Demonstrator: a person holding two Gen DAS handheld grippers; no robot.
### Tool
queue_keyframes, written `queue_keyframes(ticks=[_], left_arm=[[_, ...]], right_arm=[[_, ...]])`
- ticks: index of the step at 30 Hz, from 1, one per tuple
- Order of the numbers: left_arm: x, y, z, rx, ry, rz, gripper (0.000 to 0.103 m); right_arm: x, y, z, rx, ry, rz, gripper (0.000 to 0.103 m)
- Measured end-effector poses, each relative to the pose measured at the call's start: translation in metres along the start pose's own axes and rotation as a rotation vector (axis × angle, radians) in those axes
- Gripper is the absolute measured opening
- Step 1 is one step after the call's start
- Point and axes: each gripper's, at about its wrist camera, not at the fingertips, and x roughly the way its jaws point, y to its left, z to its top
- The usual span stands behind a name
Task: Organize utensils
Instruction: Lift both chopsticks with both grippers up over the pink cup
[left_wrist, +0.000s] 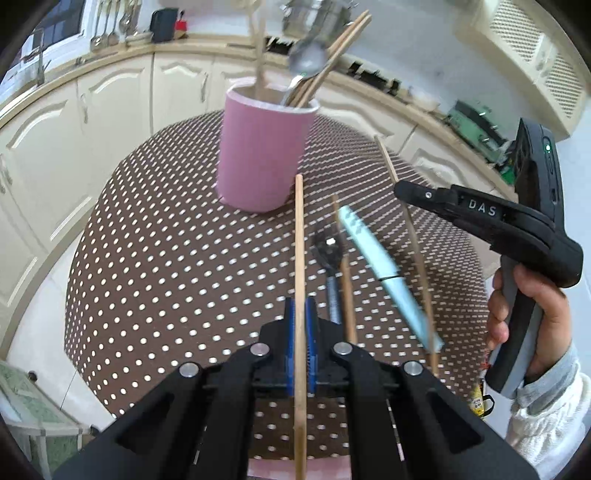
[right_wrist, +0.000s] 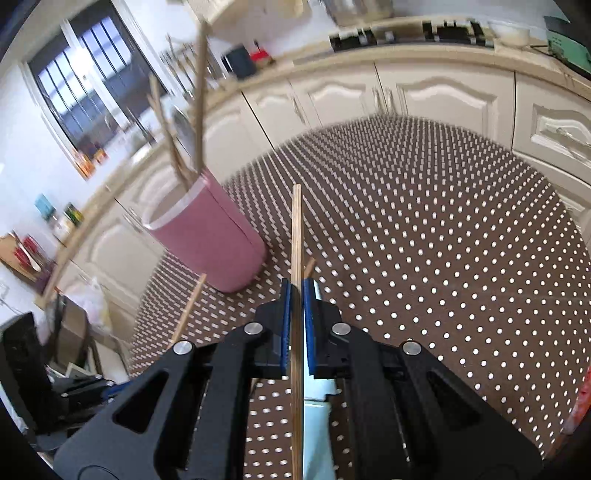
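A pink cup (left_wrist: 260, 155) stands on the dotted brown table (left_wrist: 147, 258) and holds a spoon (left_wrist: 306, 59) and several wooden chopsticks. My left gripper (left_wrist: 301, 306) is shut on a wooden chopstick (left_wrist: 299, 240) that points toward the cup. My right gripper (left_wrist: 400, 192) is shut on another chopstick (left_wrist: 386, 158) to the right of the cup. In the right wrist view this gripper (right_wrist: 296, 286) grips its chopstick (right_wrist: 296, 229), with the pink cup (right_wrist: 210, 236) at the left. On the table lie a light blue pen-like utensil (left_wrist: 380, 269), a metal fork (left_wrist: 327, 254) and another chopstick (left_wrist: 345, 273).
Cream kitchen cabinets (left_wrist: 110, 110) curve behind the table. A counter with hanging ladles (left_wrist: 110, 26) and a dark box (left_wrist: 164, 24) runs along the back. A window (right_wrist: 92, 74) is at the far left in the right wrist view.
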Motion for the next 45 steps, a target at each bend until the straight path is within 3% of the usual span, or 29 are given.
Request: queue_keyframes(ticks=[6,11,21,27,35,45], left_arm=[[-0.023,-0.021,0.003,0.069,-0.121,-0.062,0.005],[-0.047,-0.029,0.02,0.091,-0.284,-0.113,0.005],[-0.075,-0.016,0.085,0.072,-0.729,-0.128,0.005],[-0.063,-0.002,0.121,0.035,-0.882,-0.112,0.005],[-0.033,0.014,0.151,-0.016,-0.943,-0.115,0.005],[0.004,0.034,0.148,-0.027,-0.885,-0.076,0.005]], right_arm=[[-0.043,0.011,0.006,-0.039,-0.118,0.06,0.007],[-0.068,0.036,0.02,-0.085,-0.223,0.108,0.007],[-0.064,0.103,0.067,-0.196,-0.447,0.158,0.007],[-0.042,0.117,0.097,-0.202,-0.515,0.193,0.007],[-0.014,0.114,0.121,-0.19,-0.562,0.208,0.007],[0.004,0.112,0.122,-0.185,-0.642,0.205,0.007]])
